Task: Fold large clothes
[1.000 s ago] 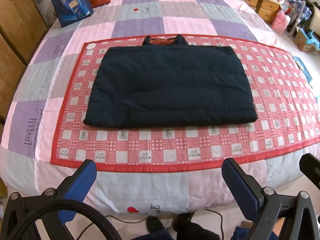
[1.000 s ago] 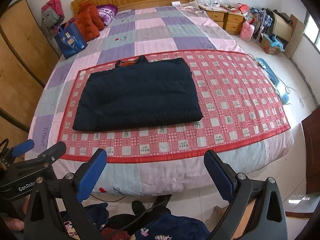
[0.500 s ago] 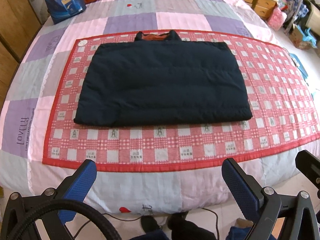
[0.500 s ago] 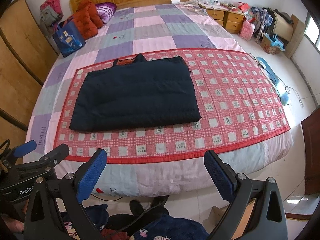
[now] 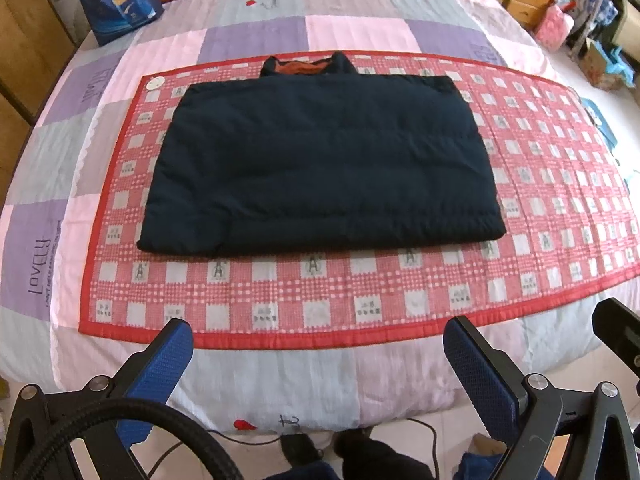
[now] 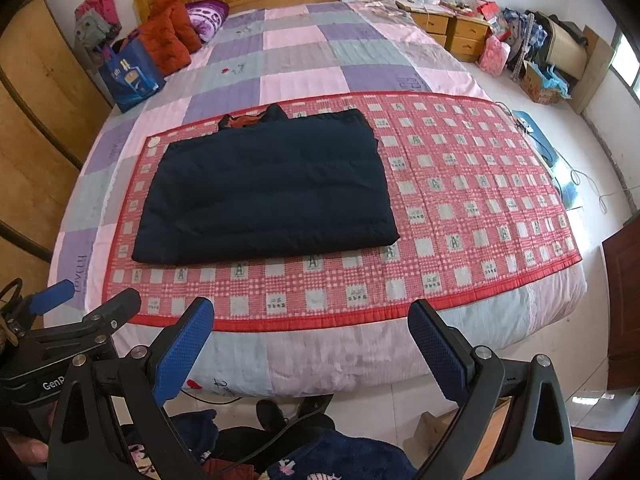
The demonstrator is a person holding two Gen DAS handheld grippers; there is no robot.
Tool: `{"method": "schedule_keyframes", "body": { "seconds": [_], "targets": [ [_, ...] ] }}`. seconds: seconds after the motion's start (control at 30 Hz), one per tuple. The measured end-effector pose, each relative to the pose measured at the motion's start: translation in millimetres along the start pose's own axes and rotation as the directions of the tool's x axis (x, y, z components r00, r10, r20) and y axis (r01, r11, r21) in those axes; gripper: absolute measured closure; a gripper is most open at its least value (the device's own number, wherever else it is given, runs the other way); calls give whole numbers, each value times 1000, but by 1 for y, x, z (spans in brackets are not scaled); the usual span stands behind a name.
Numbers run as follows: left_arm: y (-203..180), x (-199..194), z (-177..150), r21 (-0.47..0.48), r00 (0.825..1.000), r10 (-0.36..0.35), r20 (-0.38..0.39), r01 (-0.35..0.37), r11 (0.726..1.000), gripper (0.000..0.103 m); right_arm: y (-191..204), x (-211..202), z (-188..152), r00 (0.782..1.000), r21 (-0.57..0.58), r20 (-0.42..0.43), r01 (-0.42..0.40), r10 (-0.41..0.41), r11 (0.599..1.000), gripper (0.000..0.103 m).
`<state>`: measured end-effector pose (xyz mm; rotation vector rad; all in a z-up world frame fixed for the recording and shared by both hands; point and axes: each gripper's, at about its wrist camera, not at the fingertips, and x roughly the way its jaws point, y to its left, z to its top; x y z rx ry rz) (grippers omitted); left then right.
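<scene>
From the left wrist view, the left gripper (image 5: 318,344) hangs wide open and empty at the bed's near edge, with the dark padded jacket (image 5: 324,164) straight ahead on the red checked mat (image 5: 360,292), its long axis running left to right.

From the right wrist view, the right gripper (image 6: 310,326) is likewise spread wide and empty, the jacket lying ahead and off to its left, so I'd judge the left gripper nearer; the jacket looks puffy, flat, already folded into a rectangle, its orange-lined collar (image 6: 244,120) at the far edge.

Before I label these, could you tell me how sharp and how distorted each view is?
Left wrist: the jacket is sharp, the bed edge near the claw slightly smeared, and the mat bows. Right wrist: sharp, stronger barrel curve, dark corner vignette, and bright window glare at far right.
</scene>
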<state>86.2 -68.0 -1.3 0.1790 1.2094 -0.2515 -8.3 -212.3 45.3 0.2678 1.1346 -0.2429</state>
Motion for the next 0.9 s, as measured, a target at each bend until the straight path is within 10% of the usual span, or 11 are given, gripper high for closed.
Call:
{"method": "schedule_keyframes", "body": {
  "seconds": [0.9],
  "targets": [
    [-11,14,12,5,1000,-10,-7,11,1000,0,-6,10,12,1000,3,-6,-2,2,1000,3]
  ]
}}
